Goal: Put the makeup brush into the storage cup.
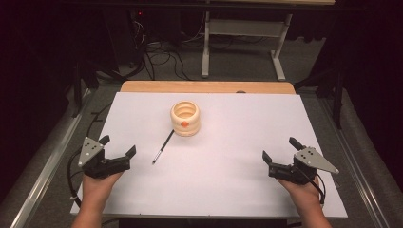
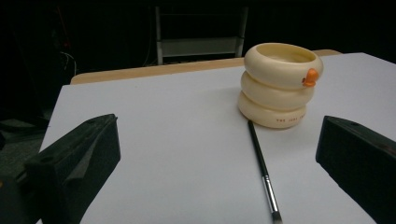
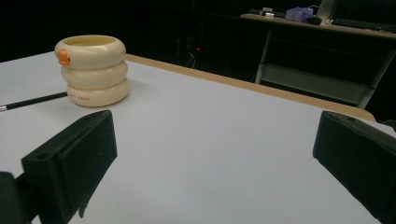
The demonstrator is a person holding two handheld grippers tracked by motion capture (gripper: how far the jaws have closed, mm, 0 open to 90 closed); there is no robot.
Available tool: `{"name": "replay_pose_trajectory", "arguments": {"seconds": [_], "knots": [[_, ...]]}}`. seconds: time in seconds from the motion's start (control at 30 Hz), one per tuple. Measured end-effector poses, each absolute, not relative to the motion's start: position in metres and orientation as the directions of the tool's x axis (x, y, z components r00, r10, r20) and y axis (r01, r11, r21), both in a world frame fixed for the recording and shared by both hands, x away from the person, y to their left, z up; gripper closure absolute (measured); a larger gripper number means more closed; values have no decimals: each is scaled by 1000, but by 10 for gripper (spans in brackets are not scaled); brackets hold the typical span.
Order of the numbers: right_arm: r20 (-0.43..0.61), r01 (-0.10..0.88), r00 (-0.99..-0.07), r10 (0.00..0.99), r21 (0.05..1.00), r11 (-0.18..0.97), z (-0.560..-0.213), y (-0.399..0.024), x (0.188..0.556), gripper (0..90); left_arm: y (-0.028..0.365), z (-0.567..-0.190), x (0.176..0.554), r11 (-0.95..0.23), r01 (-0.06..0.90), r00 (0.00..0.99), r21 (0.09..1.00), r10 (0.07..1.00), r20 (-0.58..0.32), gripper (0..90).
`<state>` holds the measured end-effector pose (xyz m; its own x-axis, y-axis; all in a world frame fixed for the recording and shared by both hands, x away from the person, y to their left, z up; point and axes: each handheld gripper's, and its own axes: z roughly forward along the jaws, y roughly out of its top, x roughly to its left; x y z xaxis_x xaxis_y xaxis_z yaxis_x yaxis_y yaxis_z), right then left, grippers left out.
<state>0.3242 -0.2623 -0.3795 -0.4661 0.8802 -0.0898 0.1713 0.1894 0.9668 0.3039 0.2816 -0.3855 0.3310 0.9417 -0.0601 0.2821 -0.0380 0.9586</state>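
A white-topped desk (image 1: 237, 156) seen from above, with a person's two hands at its near edge, each holding a gripper. Near the middle of the desk stands a cream pen cup (image 1: 185, 118) shaped like three stacked rings, with a small orange duck bill on its front. A slim black makeup brush (image 1: 163, 147) lies flat on the desk, its handle end just beside the cup's base and its bristle tip pointing toward the person's left side.

The left gripper (image 1: 117, 146) is nearer the brush, so the likely step is reaching for it. To do this well, the gripper should come down over the middle of the handle, with its fingers set across the shaft rather than along it, and close low against the desk, since the brush is thin.

The left gripper's fingers (image 2: 77, 154) are spread wide, holding and touching nothing. The right gripper (image 1: 280, 149) sits well apart from both things, its fingers (image 3: 74, 158) also wide and empty.
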Motion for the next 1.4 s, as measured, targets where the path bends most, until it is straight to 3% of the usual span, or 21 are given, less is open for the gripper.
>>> {"name": "replay_pose_trajectory", "arguments": {"seconds": [0.8,1.4], "knots": [[-88,169,-466,881,968,185,-379,-262,324,10,290,-386,305,-33,309,303,951,951,-65,6],[-99,166,-469,878,966,198,-380,-261,324,10,287,-389,310,-69,389,277,918,960,-45,8]]}}
